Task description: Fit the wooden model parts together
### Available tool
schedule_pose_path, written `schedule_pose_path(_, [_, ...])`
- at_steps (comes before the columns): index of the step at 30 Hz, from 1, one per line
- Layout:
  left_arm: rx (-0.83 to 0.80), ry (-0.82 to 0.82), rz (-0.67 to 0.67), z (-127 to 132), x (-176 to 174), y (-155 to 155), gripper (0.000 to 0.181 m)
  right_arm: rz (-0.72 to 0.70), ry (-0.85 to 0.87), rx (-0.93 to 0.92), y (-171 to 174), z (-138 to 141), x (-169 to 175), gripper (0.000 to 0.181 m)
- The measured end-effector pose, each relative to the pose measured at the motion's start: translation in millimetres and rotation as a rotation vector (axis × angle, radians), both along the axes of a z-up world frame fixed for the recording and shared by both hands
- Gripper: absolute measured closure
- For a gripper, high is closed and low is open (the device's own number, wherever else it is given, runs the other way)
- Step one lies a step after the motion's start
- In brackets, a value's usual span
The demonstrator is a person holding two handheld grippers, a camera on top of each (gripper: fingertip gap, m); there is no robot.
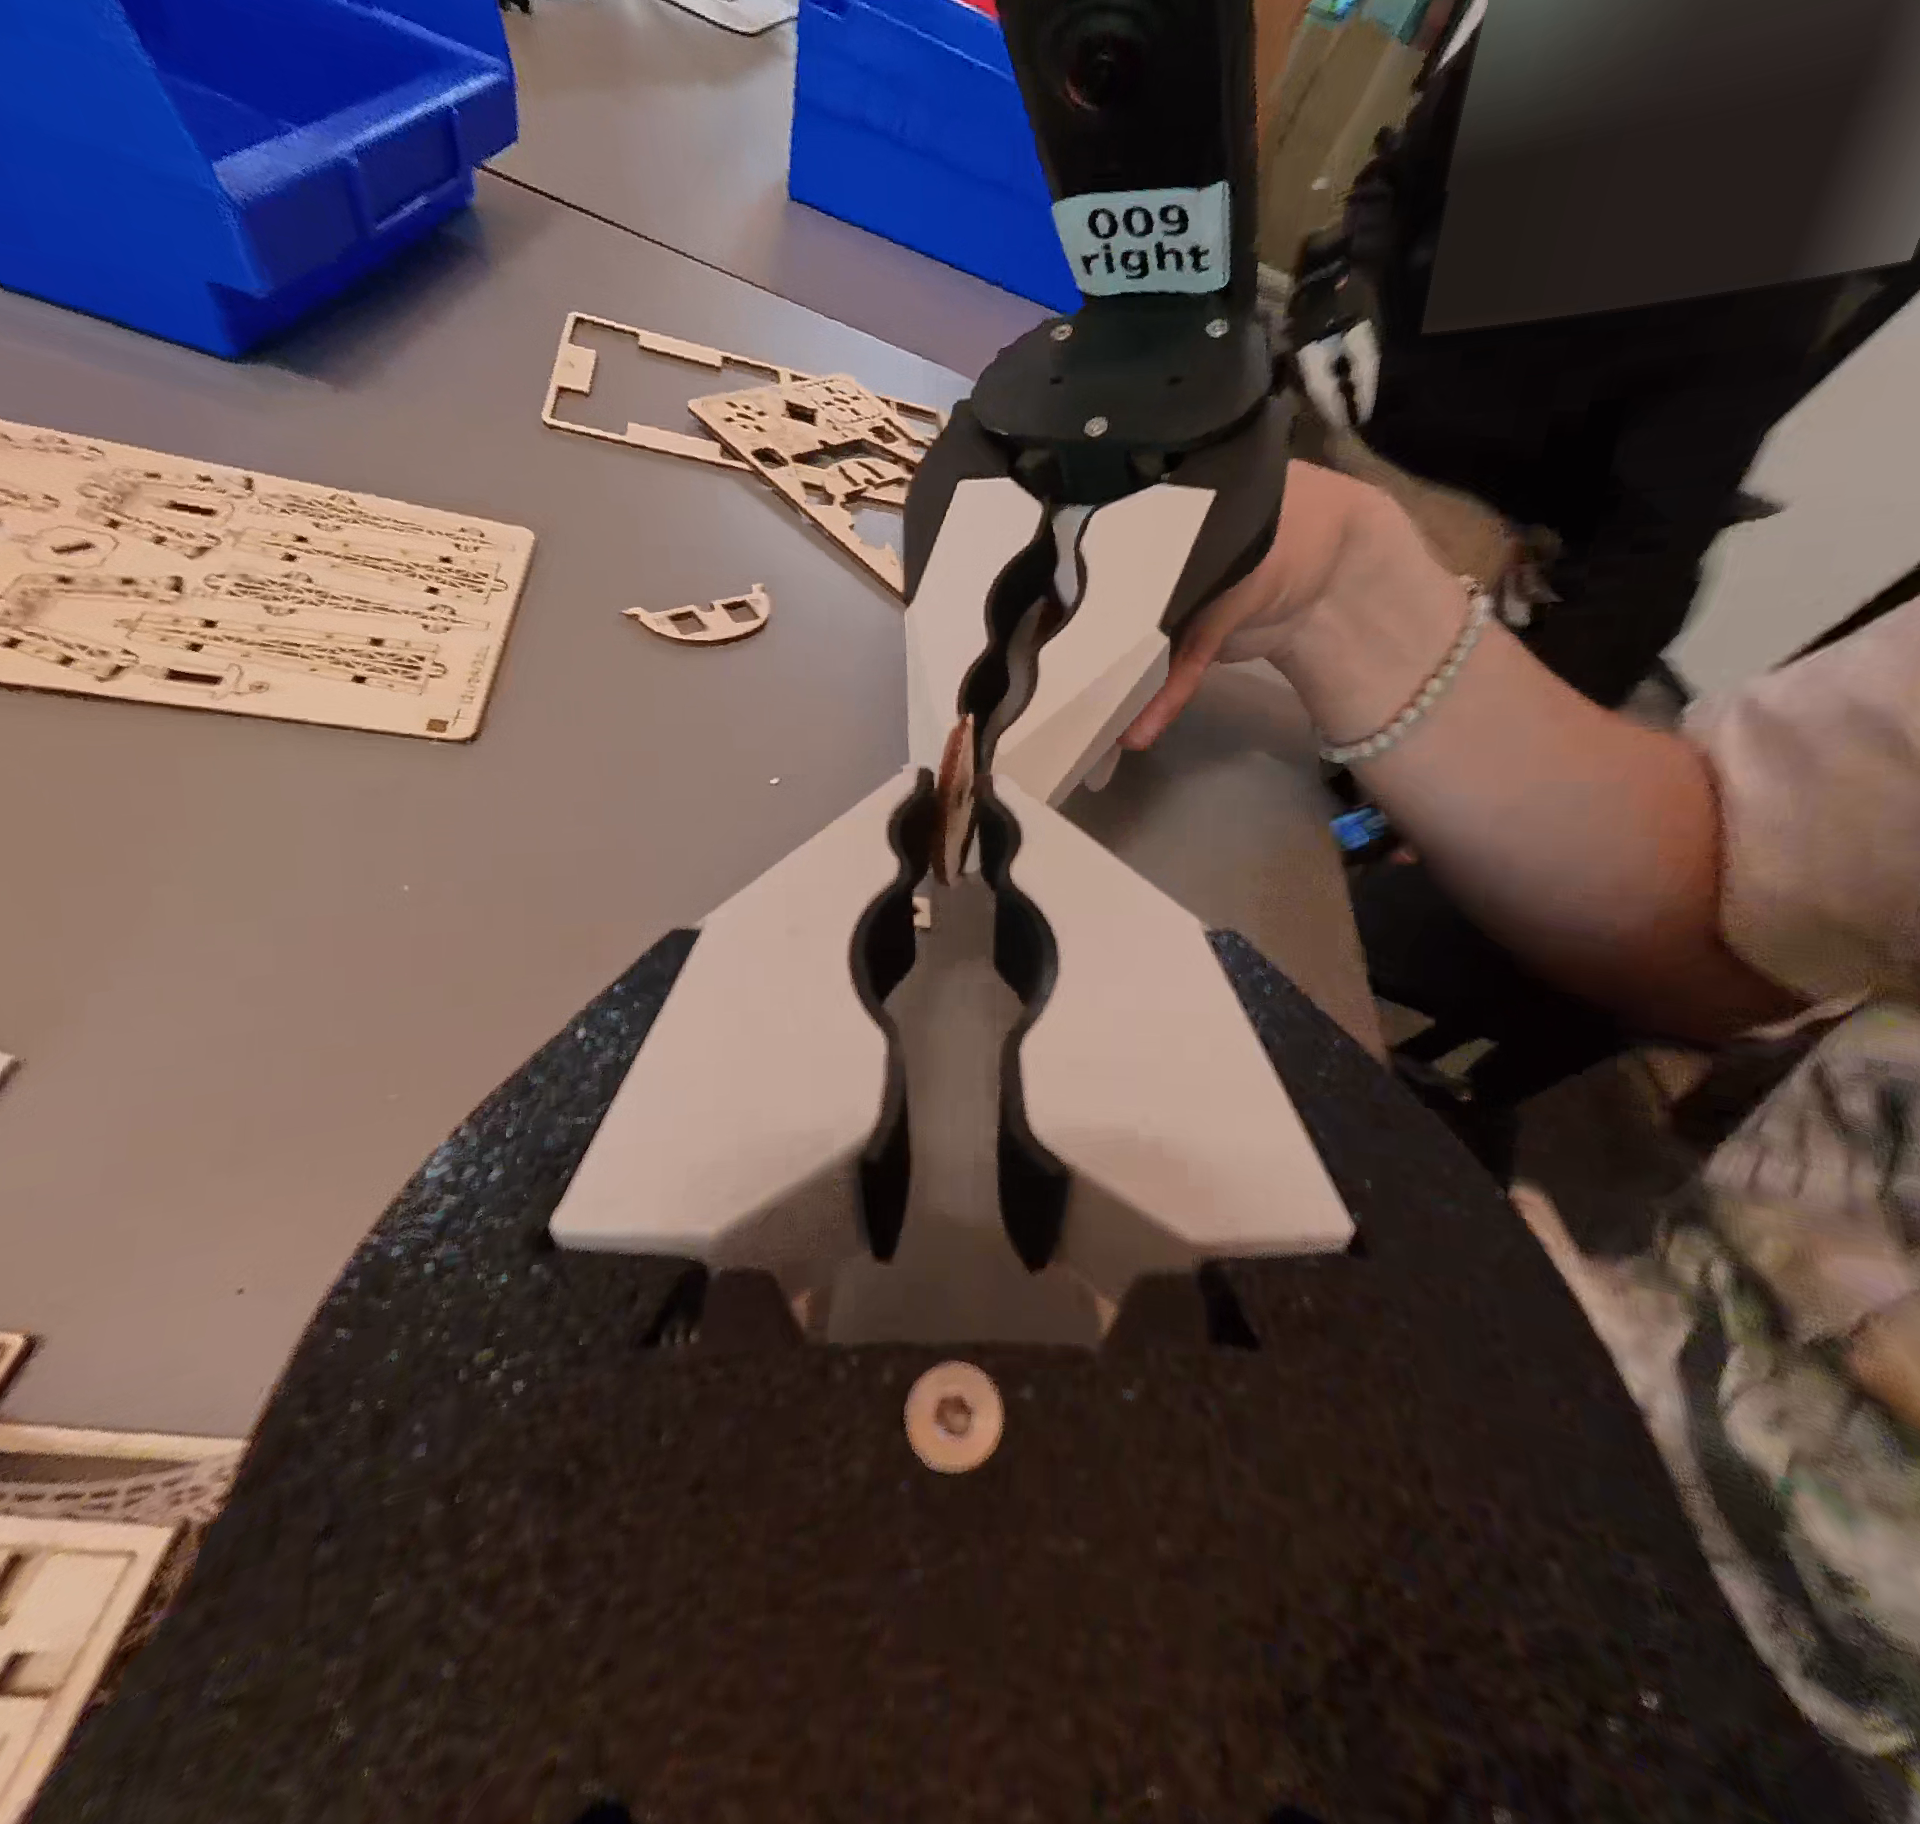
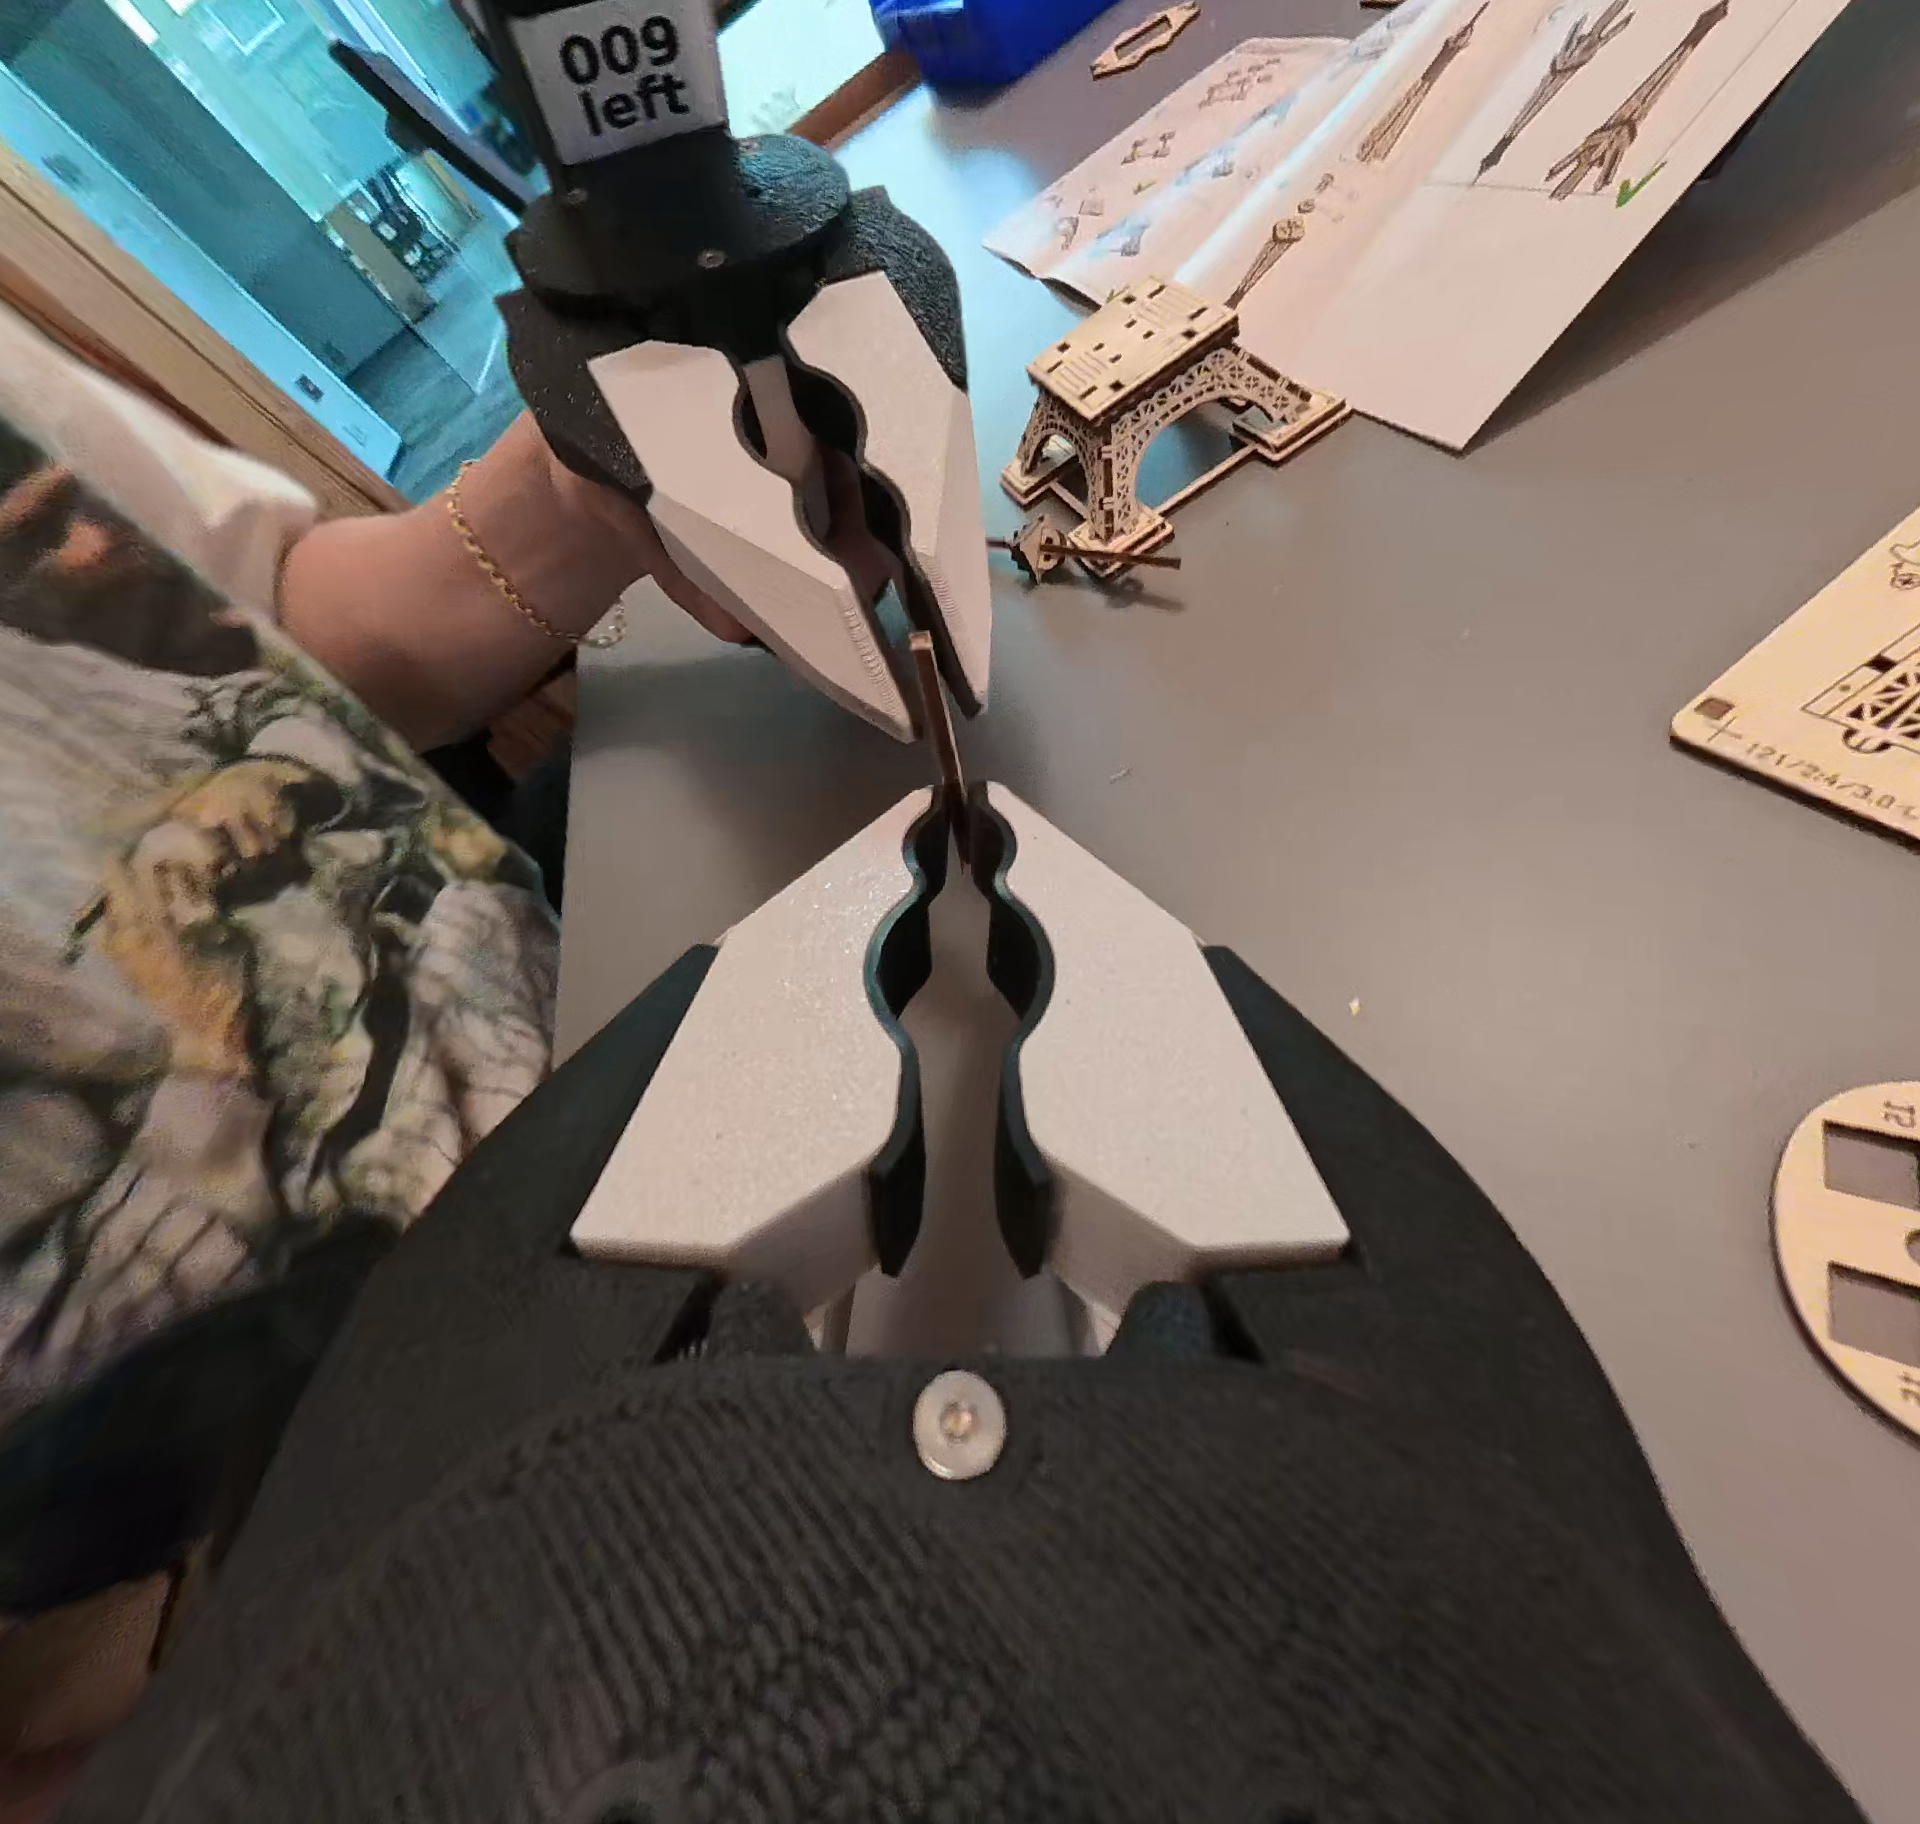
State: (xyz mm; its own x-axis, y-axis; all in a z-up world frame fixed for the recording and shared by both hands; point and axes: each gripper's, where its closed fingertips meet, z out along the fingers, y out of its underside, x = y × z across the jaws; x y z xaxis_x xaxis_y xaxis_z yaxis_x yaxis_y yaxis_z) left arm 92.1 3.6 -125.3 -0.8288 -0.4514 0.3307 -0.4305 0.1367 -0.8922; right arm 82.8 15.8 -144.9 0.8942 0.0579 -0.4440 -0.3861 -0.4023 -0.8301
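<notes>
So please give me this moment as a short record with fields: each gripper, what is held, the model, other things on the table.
left gripper: shut on small wooden piece
right gripper: shut on the same piece
small wooden piece: thin, held between both sets of fingers above the table
tower base model: standing on grey table
instruction sheet: behind the model
blue bins: far side

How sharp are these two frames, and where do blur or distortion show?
Left wrist view: the left tool and wooden sheet are sharp; the patterned shirt is smeared, and fisheye bends the blue bin. Right wrist view: the tower model is crisp; the shirt at the left edge is blurred.
</notes>
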Motion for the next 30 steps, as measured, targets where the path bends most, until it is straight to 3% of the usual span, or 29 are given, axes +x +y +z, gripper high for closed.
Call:
schedule_pose_path(3, [0.014,0.052,-0.057,2,1,12,0.175,-0.05,0.027,0.023,11,3,3,0.18])
schedule_pose_path(10, [0.131,-0.002,-0.074,13,-2,45,0.177,-0.148,0.046,0.094,48,16,-1,0.18])
schedule_pose_path(21, [0.19,-0.113,-0.053,7,-32,67,0.176,-0.183,0.016,0.068,69,10,-31,0.18])
schedule_pose_path(26, [0.139,-0.095,-0.117,5,-39,66,0.164,-0.186,0.021,0.049,69,7,-33,0.18])
schedule_pose_path(30, [0.139,-0.108,-0.069,3,-32,68,0.177,-0.169,0.02,0.039,68,6,-32,0.18])
